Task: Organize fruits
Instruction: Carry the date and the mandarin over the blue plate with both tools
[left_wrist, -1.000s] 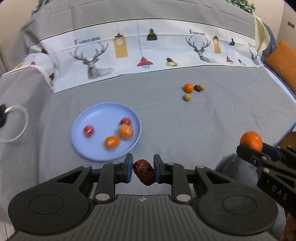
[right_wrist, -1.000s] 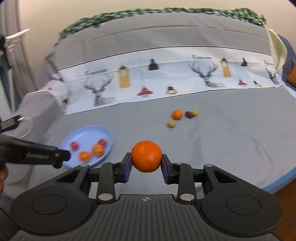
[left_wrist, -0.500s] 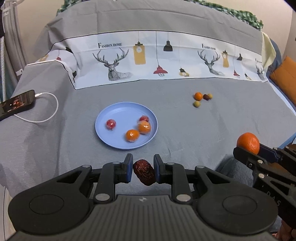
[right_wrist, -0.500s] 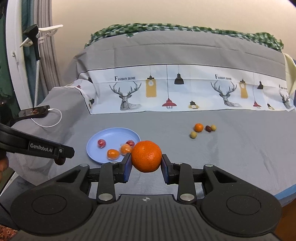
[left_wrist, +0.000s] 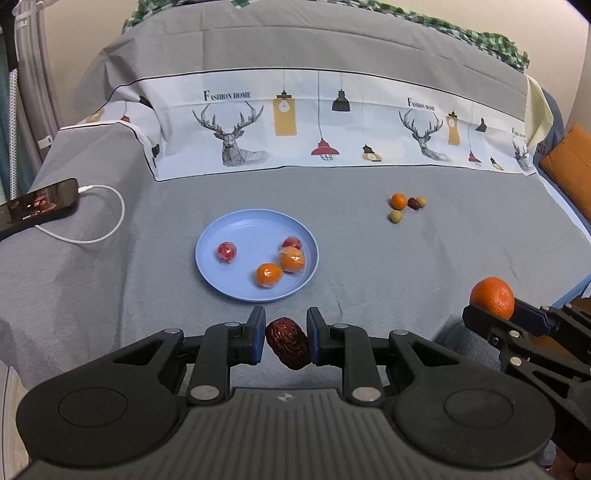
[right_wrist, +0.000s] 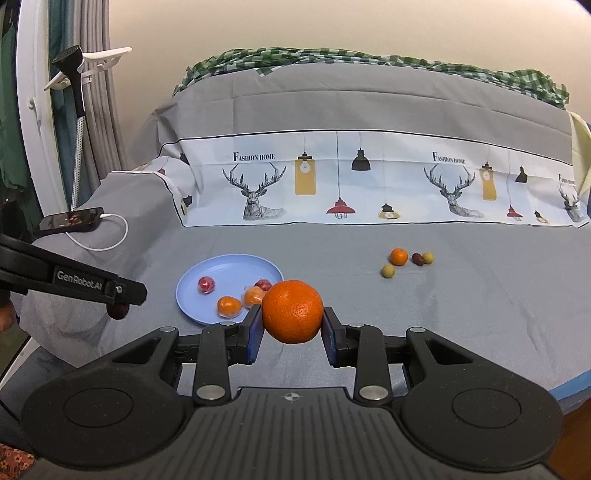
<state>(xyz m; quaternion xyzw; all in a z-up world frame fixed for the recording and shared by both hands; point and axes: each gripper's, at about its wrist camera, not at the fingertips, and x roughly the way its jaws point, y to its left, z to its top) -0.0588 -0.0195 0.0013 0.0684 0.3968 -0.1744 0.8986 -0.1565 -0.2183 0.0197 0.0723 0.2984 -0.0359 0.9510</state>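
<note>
My left gripper (left_wrist: 286, 341) is shut on a dark red date (left_wrist: 288, 348), held above the near edge of the grey sheet, just in front of the blue plate (left_wrist: 236, 229). The plate holds several wrapped red and orange fruits. My right gripper (right_wrist: 292, 326) is shut on an orange (right_wrist: 292, 311), also near the front edge; it shows at the right of the left wrist view (left_wrist: 493, 297). A small cluster of loose fruits (left_wrist: 406, 205) lies on the sheet at the back right, and shows in the right wrist view (right_wrist: 406, 260).
A phone (left_wrist: 37, 205) on a white charging cable (left_wrist: 103, 229) lies at the left edge. A printed deer cloth (left_wrist: 314, 133) drapes the raised back. An orange cushion (left_wrist: 569, 166) sits far right. A lamp stand (right_wrist: 77, 122) is at the left.
Both grippers have pulled back and up from the sheet, so the plate and loose fruits look farther off. Each still holds its fruit.
</note>
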